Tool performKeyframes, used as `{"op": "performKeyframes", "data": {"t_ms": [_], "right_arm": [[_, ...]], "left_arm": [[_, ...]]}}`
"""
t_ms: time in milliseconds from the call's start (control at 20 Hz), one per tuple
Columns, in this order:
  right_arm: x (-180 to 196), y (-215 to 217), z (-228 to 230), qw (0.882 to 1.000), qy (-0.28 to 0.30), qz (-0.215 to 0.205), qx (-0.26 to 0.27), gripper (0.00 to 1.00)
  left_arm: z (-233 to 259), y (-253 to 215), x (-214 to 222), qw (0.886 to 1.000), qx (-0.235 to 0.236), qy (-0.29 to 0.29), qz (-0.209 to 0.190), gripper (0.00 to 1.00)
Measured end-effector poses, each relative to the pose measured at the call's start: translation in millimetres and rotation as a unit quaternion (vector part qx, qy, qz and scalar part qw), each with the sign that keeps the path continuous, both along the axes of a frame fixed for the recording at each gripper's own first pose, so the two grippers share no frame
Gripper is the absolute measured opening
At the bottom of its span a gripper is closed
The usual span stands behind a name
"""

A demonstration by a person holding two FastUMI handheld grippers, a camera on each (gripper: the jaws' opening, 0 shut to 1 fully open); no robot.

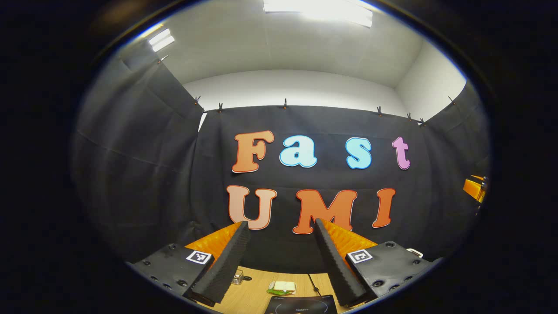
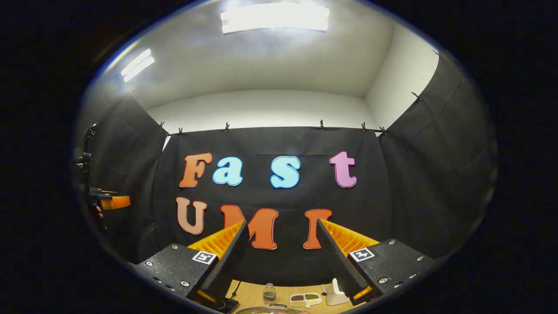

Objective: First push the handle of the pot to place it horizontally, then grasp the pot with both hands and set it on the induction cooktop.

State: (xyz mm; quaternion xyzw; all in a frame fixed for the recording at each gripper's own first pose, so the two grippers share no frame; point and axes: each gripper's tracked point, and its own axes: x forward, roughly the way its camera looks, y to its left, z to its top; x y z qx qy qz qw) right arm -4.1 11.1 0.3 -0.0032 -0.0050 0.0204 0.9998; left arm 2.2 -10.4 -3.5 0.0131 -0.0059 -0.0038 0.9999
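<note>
Clearly both grippers are held high, facing the booth wall, with the work low in each view. The left gripper [image 1: 281, 226] has its jaws spread wide with nothing between them; below it lie the light wooden table [image 1: 255, 296], the dark glass induction cooktop [image 1: 301, 305] at the near edge, and a small green-rimmed dish [image 1: 281, 287] farther back. The right gripper [image 2: 281, 226] is likewise released and empty; under it the curved metal rim of the pot [image 2: 266, 310] just shows at the near edge of the table, with a small clear jar [image 2: 269, 293], a white divided tray of grains [image 2: 306, 299] and a white stand [image 2: 335, 294] behind. The pot's handle cannot be made out. The push looks not yet begun; to do it well, tip a gripper down until the handle shows, then press one finger's flat side against it and sweep slowly, so the pot turns in place rather than sliding toward the table's edge.
</note>
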Motion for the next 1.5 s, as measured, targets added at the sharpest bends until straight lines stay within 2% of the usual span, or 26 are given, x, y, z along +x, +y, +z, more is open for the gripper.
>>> {"op": "performKeyframes", "data": {"t_ms": [450, 750, 950, 1200, 1500], "right_arm": [[-6.8, -6.3, -19.4, 1.0, 0.024, 0.009, 0.006, 0.95], [-18.5, -7.5, -61.7, 0.996, 0.083, 0.028, 0.024, 0.95], [-29.0, 1.0, -100.5, 0.99, 0.134, 0.048, 0.013, 0.95], [-47.2, 21.2, -162.3, 0.974, 0.213, 0.079, -0.005, 0.95], [-74.2, 49.2, -241.1, 0.94, 0.32, 0.12, -0.012, 0.95]], "left_arm": [[-1.5, -10.7, -8.5, 1.0, 0.017, -0.007, -0.004, 0.98], [-7.2, -21.0, -11.8, 1.0, 0.019, -0.006, -0.009, 0.96], [-10.2, -24.3, -13.9, 1.0, 0.021, -0.003, -0.009, 0.98], [-14.8, -22.4, -14.2, 1.0, 0.019, 0.002, -0.007, 0.98], [-23.4, -16.4, -12.4, 1.0, 0.023, 0.011, 0.001, 0.97]]}}
